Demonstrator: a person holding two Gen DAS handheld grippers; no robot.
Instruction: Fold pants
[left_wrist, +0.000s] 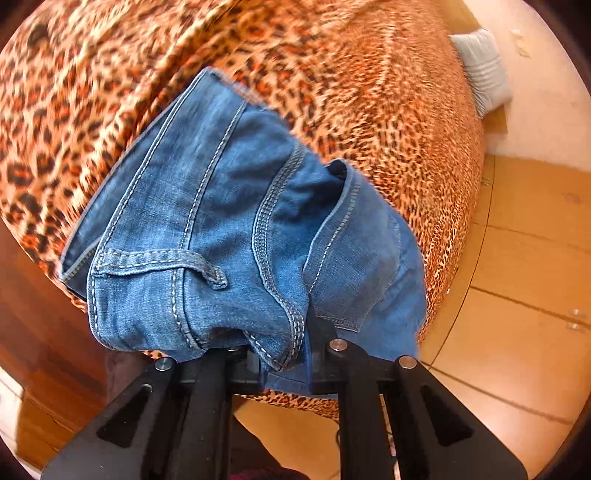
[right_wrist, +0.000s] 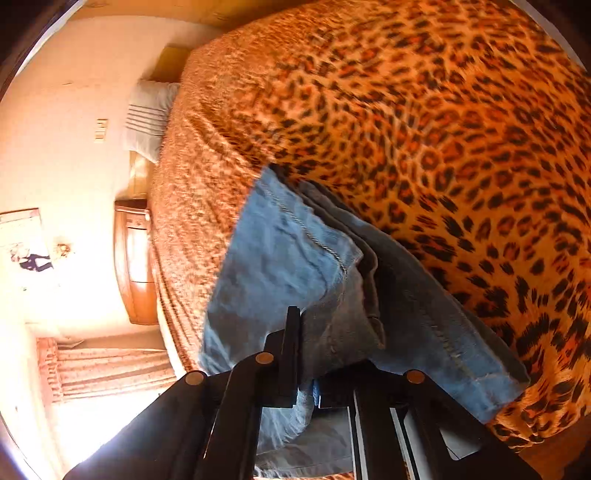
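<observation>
Blue denim pants (left_wrist: 229, 229) hang from my left gripper (left_wrist: 284, 363), which is shut on the waistband end near a belt loop and pocket seams. The cloth is lifted above a leopard-print bedspread (left_wrist: 332, 74). In the right wrist view the pants (right_wrist: 280, 258) show as a paler bundle of folded legs, and my right gripper (right_wrist: 308, 354) is shut on that bundle, its black fingers (right_wrist: 291, 332) pressed into the denim. The pants drape forward over both grippers and hide the fingertips.
The leopard bedspread (right_wrist: 443, 129) covers a bed that fills most of both views. A grey-white pillow (left_wrist: 480, 77) lies at the bed's head; it also shows in the right wrist view (right_wrist: 147, 114). A wooden nightstand (right_wrist: 135, 258) stands beside the bed. Tiled floor (left_wrist: 517, 277) lies beyond the bed edge.
</observation>
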